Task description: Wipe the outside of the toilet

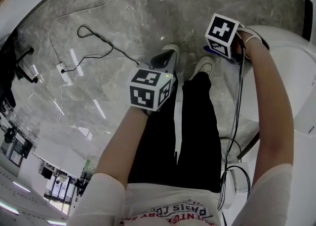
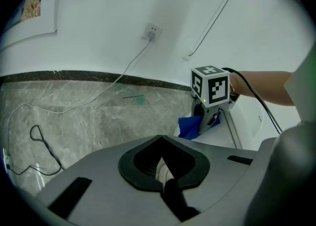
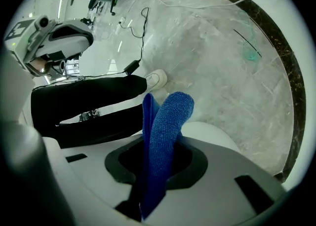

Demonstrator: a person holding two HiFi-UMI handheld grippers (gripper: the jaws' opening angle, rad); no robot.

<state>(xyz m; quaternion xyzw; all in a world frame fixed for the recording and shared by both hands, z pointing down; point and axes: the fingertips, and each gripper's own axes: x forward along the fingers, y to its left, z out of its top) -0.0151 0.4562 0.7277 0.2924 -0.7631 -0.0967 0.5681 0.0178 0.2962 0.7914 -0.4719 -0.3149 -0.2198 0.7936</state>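
Note:
The white toilet (image 1: 284,69) stands at the right of the head view. My right gripper (image 1: 224,35) is held against its near rim, shut on a blue cloth (image 3: 165,131) that sticks up out of the jaws. In the left gripper view the blue cloth (image 2: 193,126) hangs under the right gripper (image 2: 211,94) and touches the toilet's white surface (image 2: 232,136). Past the cloth, the right gripper view shows the toilet's rounded white edge (image 3: 215,133). My left gripper (image 1: 148,89) hangs over my legs, away from the toilet. Its jaws (image 2: 160,168) look shut and hold nothing.
A black cable (image 1: 98,42) and a white power strip (image 1: 61,67) lie on the grey marble floor. A wall socket (image 2: 151,31) has a white lead running down. My feet in pale shoes (image 1: 203,64) stand beside the toilet. A black wire (image 1: 236,121) trails from the right gripper.

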